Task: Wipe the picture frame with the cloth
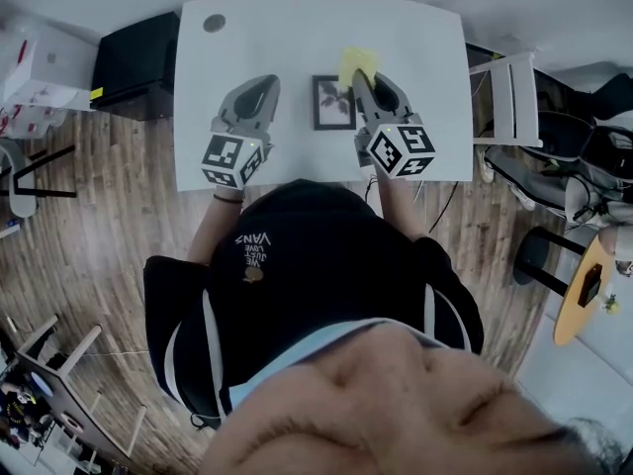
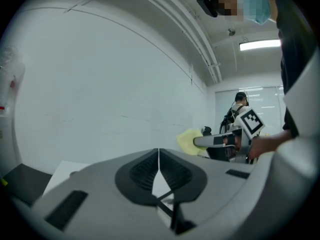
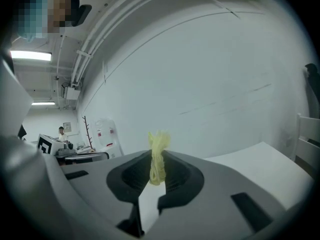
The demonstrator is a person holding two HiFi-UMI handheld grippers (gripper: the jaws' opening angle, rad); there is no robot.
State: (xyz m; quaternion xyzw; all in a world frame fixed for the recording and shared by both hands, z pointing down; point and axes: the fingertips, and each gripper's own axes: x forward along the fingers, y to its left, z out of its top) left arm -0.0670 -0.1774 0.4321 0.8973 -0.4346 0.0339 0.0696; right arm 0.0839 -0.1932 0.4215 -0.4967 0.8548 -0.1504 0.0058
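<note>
- The picture frame lies flat on the white counter, between the two grippers.
- The right gripper is just right of the frame, its jaws pinched on a bunched yellow cloth. The cloth sits by the frame's far right corner.
- The left gripper is left of the frame and apart from it, its jaws pressed together with nothing between them.

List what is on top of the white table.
A picture frame lies flat near the middle, a grey disc at a far corner. The right gripper holds a yellow cloth above it; that gripper and the left gripper hide the tabletop beneath.
</note>
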